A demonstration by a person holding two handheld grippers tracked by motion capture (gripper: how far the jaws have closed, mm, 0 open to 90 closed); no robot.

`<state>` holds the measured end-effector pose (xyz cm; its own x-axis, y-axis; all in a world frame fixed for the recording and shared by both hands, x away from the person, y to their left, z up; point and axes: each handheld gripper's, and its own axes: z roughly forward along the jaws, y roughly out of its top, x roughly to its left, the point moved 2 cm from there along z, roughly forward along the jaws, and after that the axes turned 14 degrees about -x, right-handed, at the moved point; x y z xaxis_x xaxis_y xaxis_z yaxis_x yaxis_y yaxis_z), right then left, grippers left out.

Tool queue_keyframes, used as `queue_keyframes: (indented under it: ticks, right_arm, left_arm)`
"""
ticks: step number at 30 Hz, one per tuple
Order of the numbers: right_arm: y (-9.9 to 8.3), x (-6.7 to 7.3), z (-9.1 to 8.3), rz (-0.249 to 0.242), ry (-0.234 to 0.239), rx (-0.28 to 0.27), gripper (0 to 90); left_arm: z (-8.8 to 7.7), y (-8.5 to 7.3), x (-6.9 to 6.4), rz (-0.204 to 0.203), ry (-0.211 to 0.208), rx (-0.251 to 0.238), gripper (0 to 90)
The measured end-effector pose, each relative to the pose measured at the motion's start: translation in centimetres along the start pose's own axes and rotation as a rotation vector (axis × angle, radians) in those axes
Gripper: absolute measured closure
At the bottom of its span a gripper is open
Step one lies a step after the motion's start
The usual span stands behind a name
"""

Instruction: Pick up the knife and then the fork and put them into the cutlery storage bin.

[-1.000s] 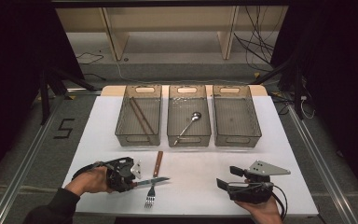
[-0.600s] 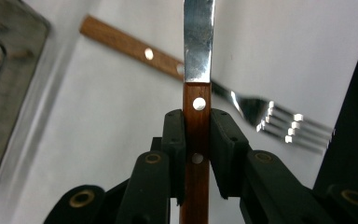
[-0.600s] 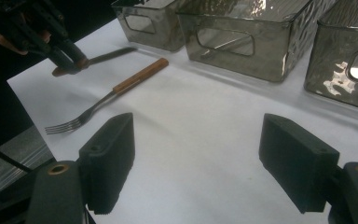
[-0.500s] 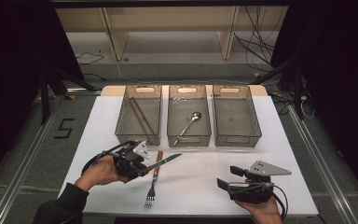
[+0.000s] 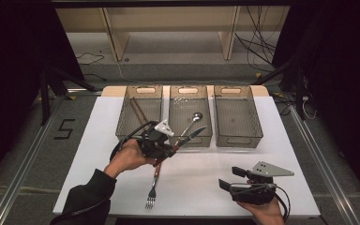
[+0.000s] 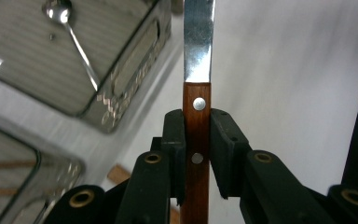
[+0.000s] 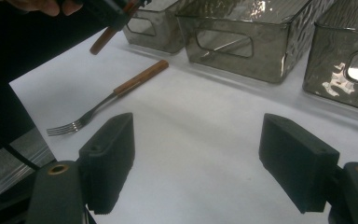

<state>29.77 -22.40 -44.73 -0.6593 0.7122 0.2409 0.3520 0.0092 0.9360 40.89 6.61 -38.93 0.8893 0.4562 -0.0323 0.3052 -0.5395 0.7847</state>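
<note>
1. Left tongs [image 5: 168, 149] are clamped on the wooden handle of a table knife [image 5: 191, 136]. The left gripper view shows the pads pinching the riveted handle [image 6: 196, 140], with the blade running away toward twelve o'clock.
2. The knife is off the worktop [image 5: 103, 140], held just in front of the middle bin [image 5: 190, 96], blade tip pointing toward one o'clock over that bin's near wall.
3. Progress, as I read it: this looks like cutlery sorting. A spoon [image 5: 191, 123] already lies in the middle bin and brown sticks, chopsticks perhaps, lie in the left bin [image 5: 138, 96]. The right bin [image 5: 236, 96] looks empty, likely the knife's home.
4. Left to do: drop the knife into a bin, then deal with the fork [image 5: 152, 190], which lies on the worktop at six o'clock from the left tongs, tines toward the person.
5. Right tongs [image 5: 228, 189] rest at the near right of the worktop, jaws wide apart with nothing between them.
6. Surface is a plain white sheet; beyond it are grey floor, rails, a taped "5" [image 5: 64, 129] at nine o'clock, cables and a pale wooden frame at twelve.
</note>
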Motion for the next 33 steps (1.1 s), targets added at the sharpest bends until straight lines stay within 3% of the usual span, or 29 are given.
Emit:
queue_keyframes:
  ticks: [17, 22, 33]
  right_arm:
    - [0.0, 0.0, 0.0, 0.002, 0.005, -0.015, 27.5]
    - [0.1, 0.0, -0.1, 0.004, 0.006, -0.018, 27.5]
    - [0.1, 0.1, -0.1, 0.008, 0.013, -0.026, 27.5]
  left_arm:
    - [5.5, 7.0, 0.6, -0.077, 0.001, -0.134, 76.7]
    - [7.0, 8.6, 1.0, -0.077, -0.002, -0.152, 76.6]
    - [10.3, 12.1, 1.4, -0.122, -0.011, -0.202, 76.6]
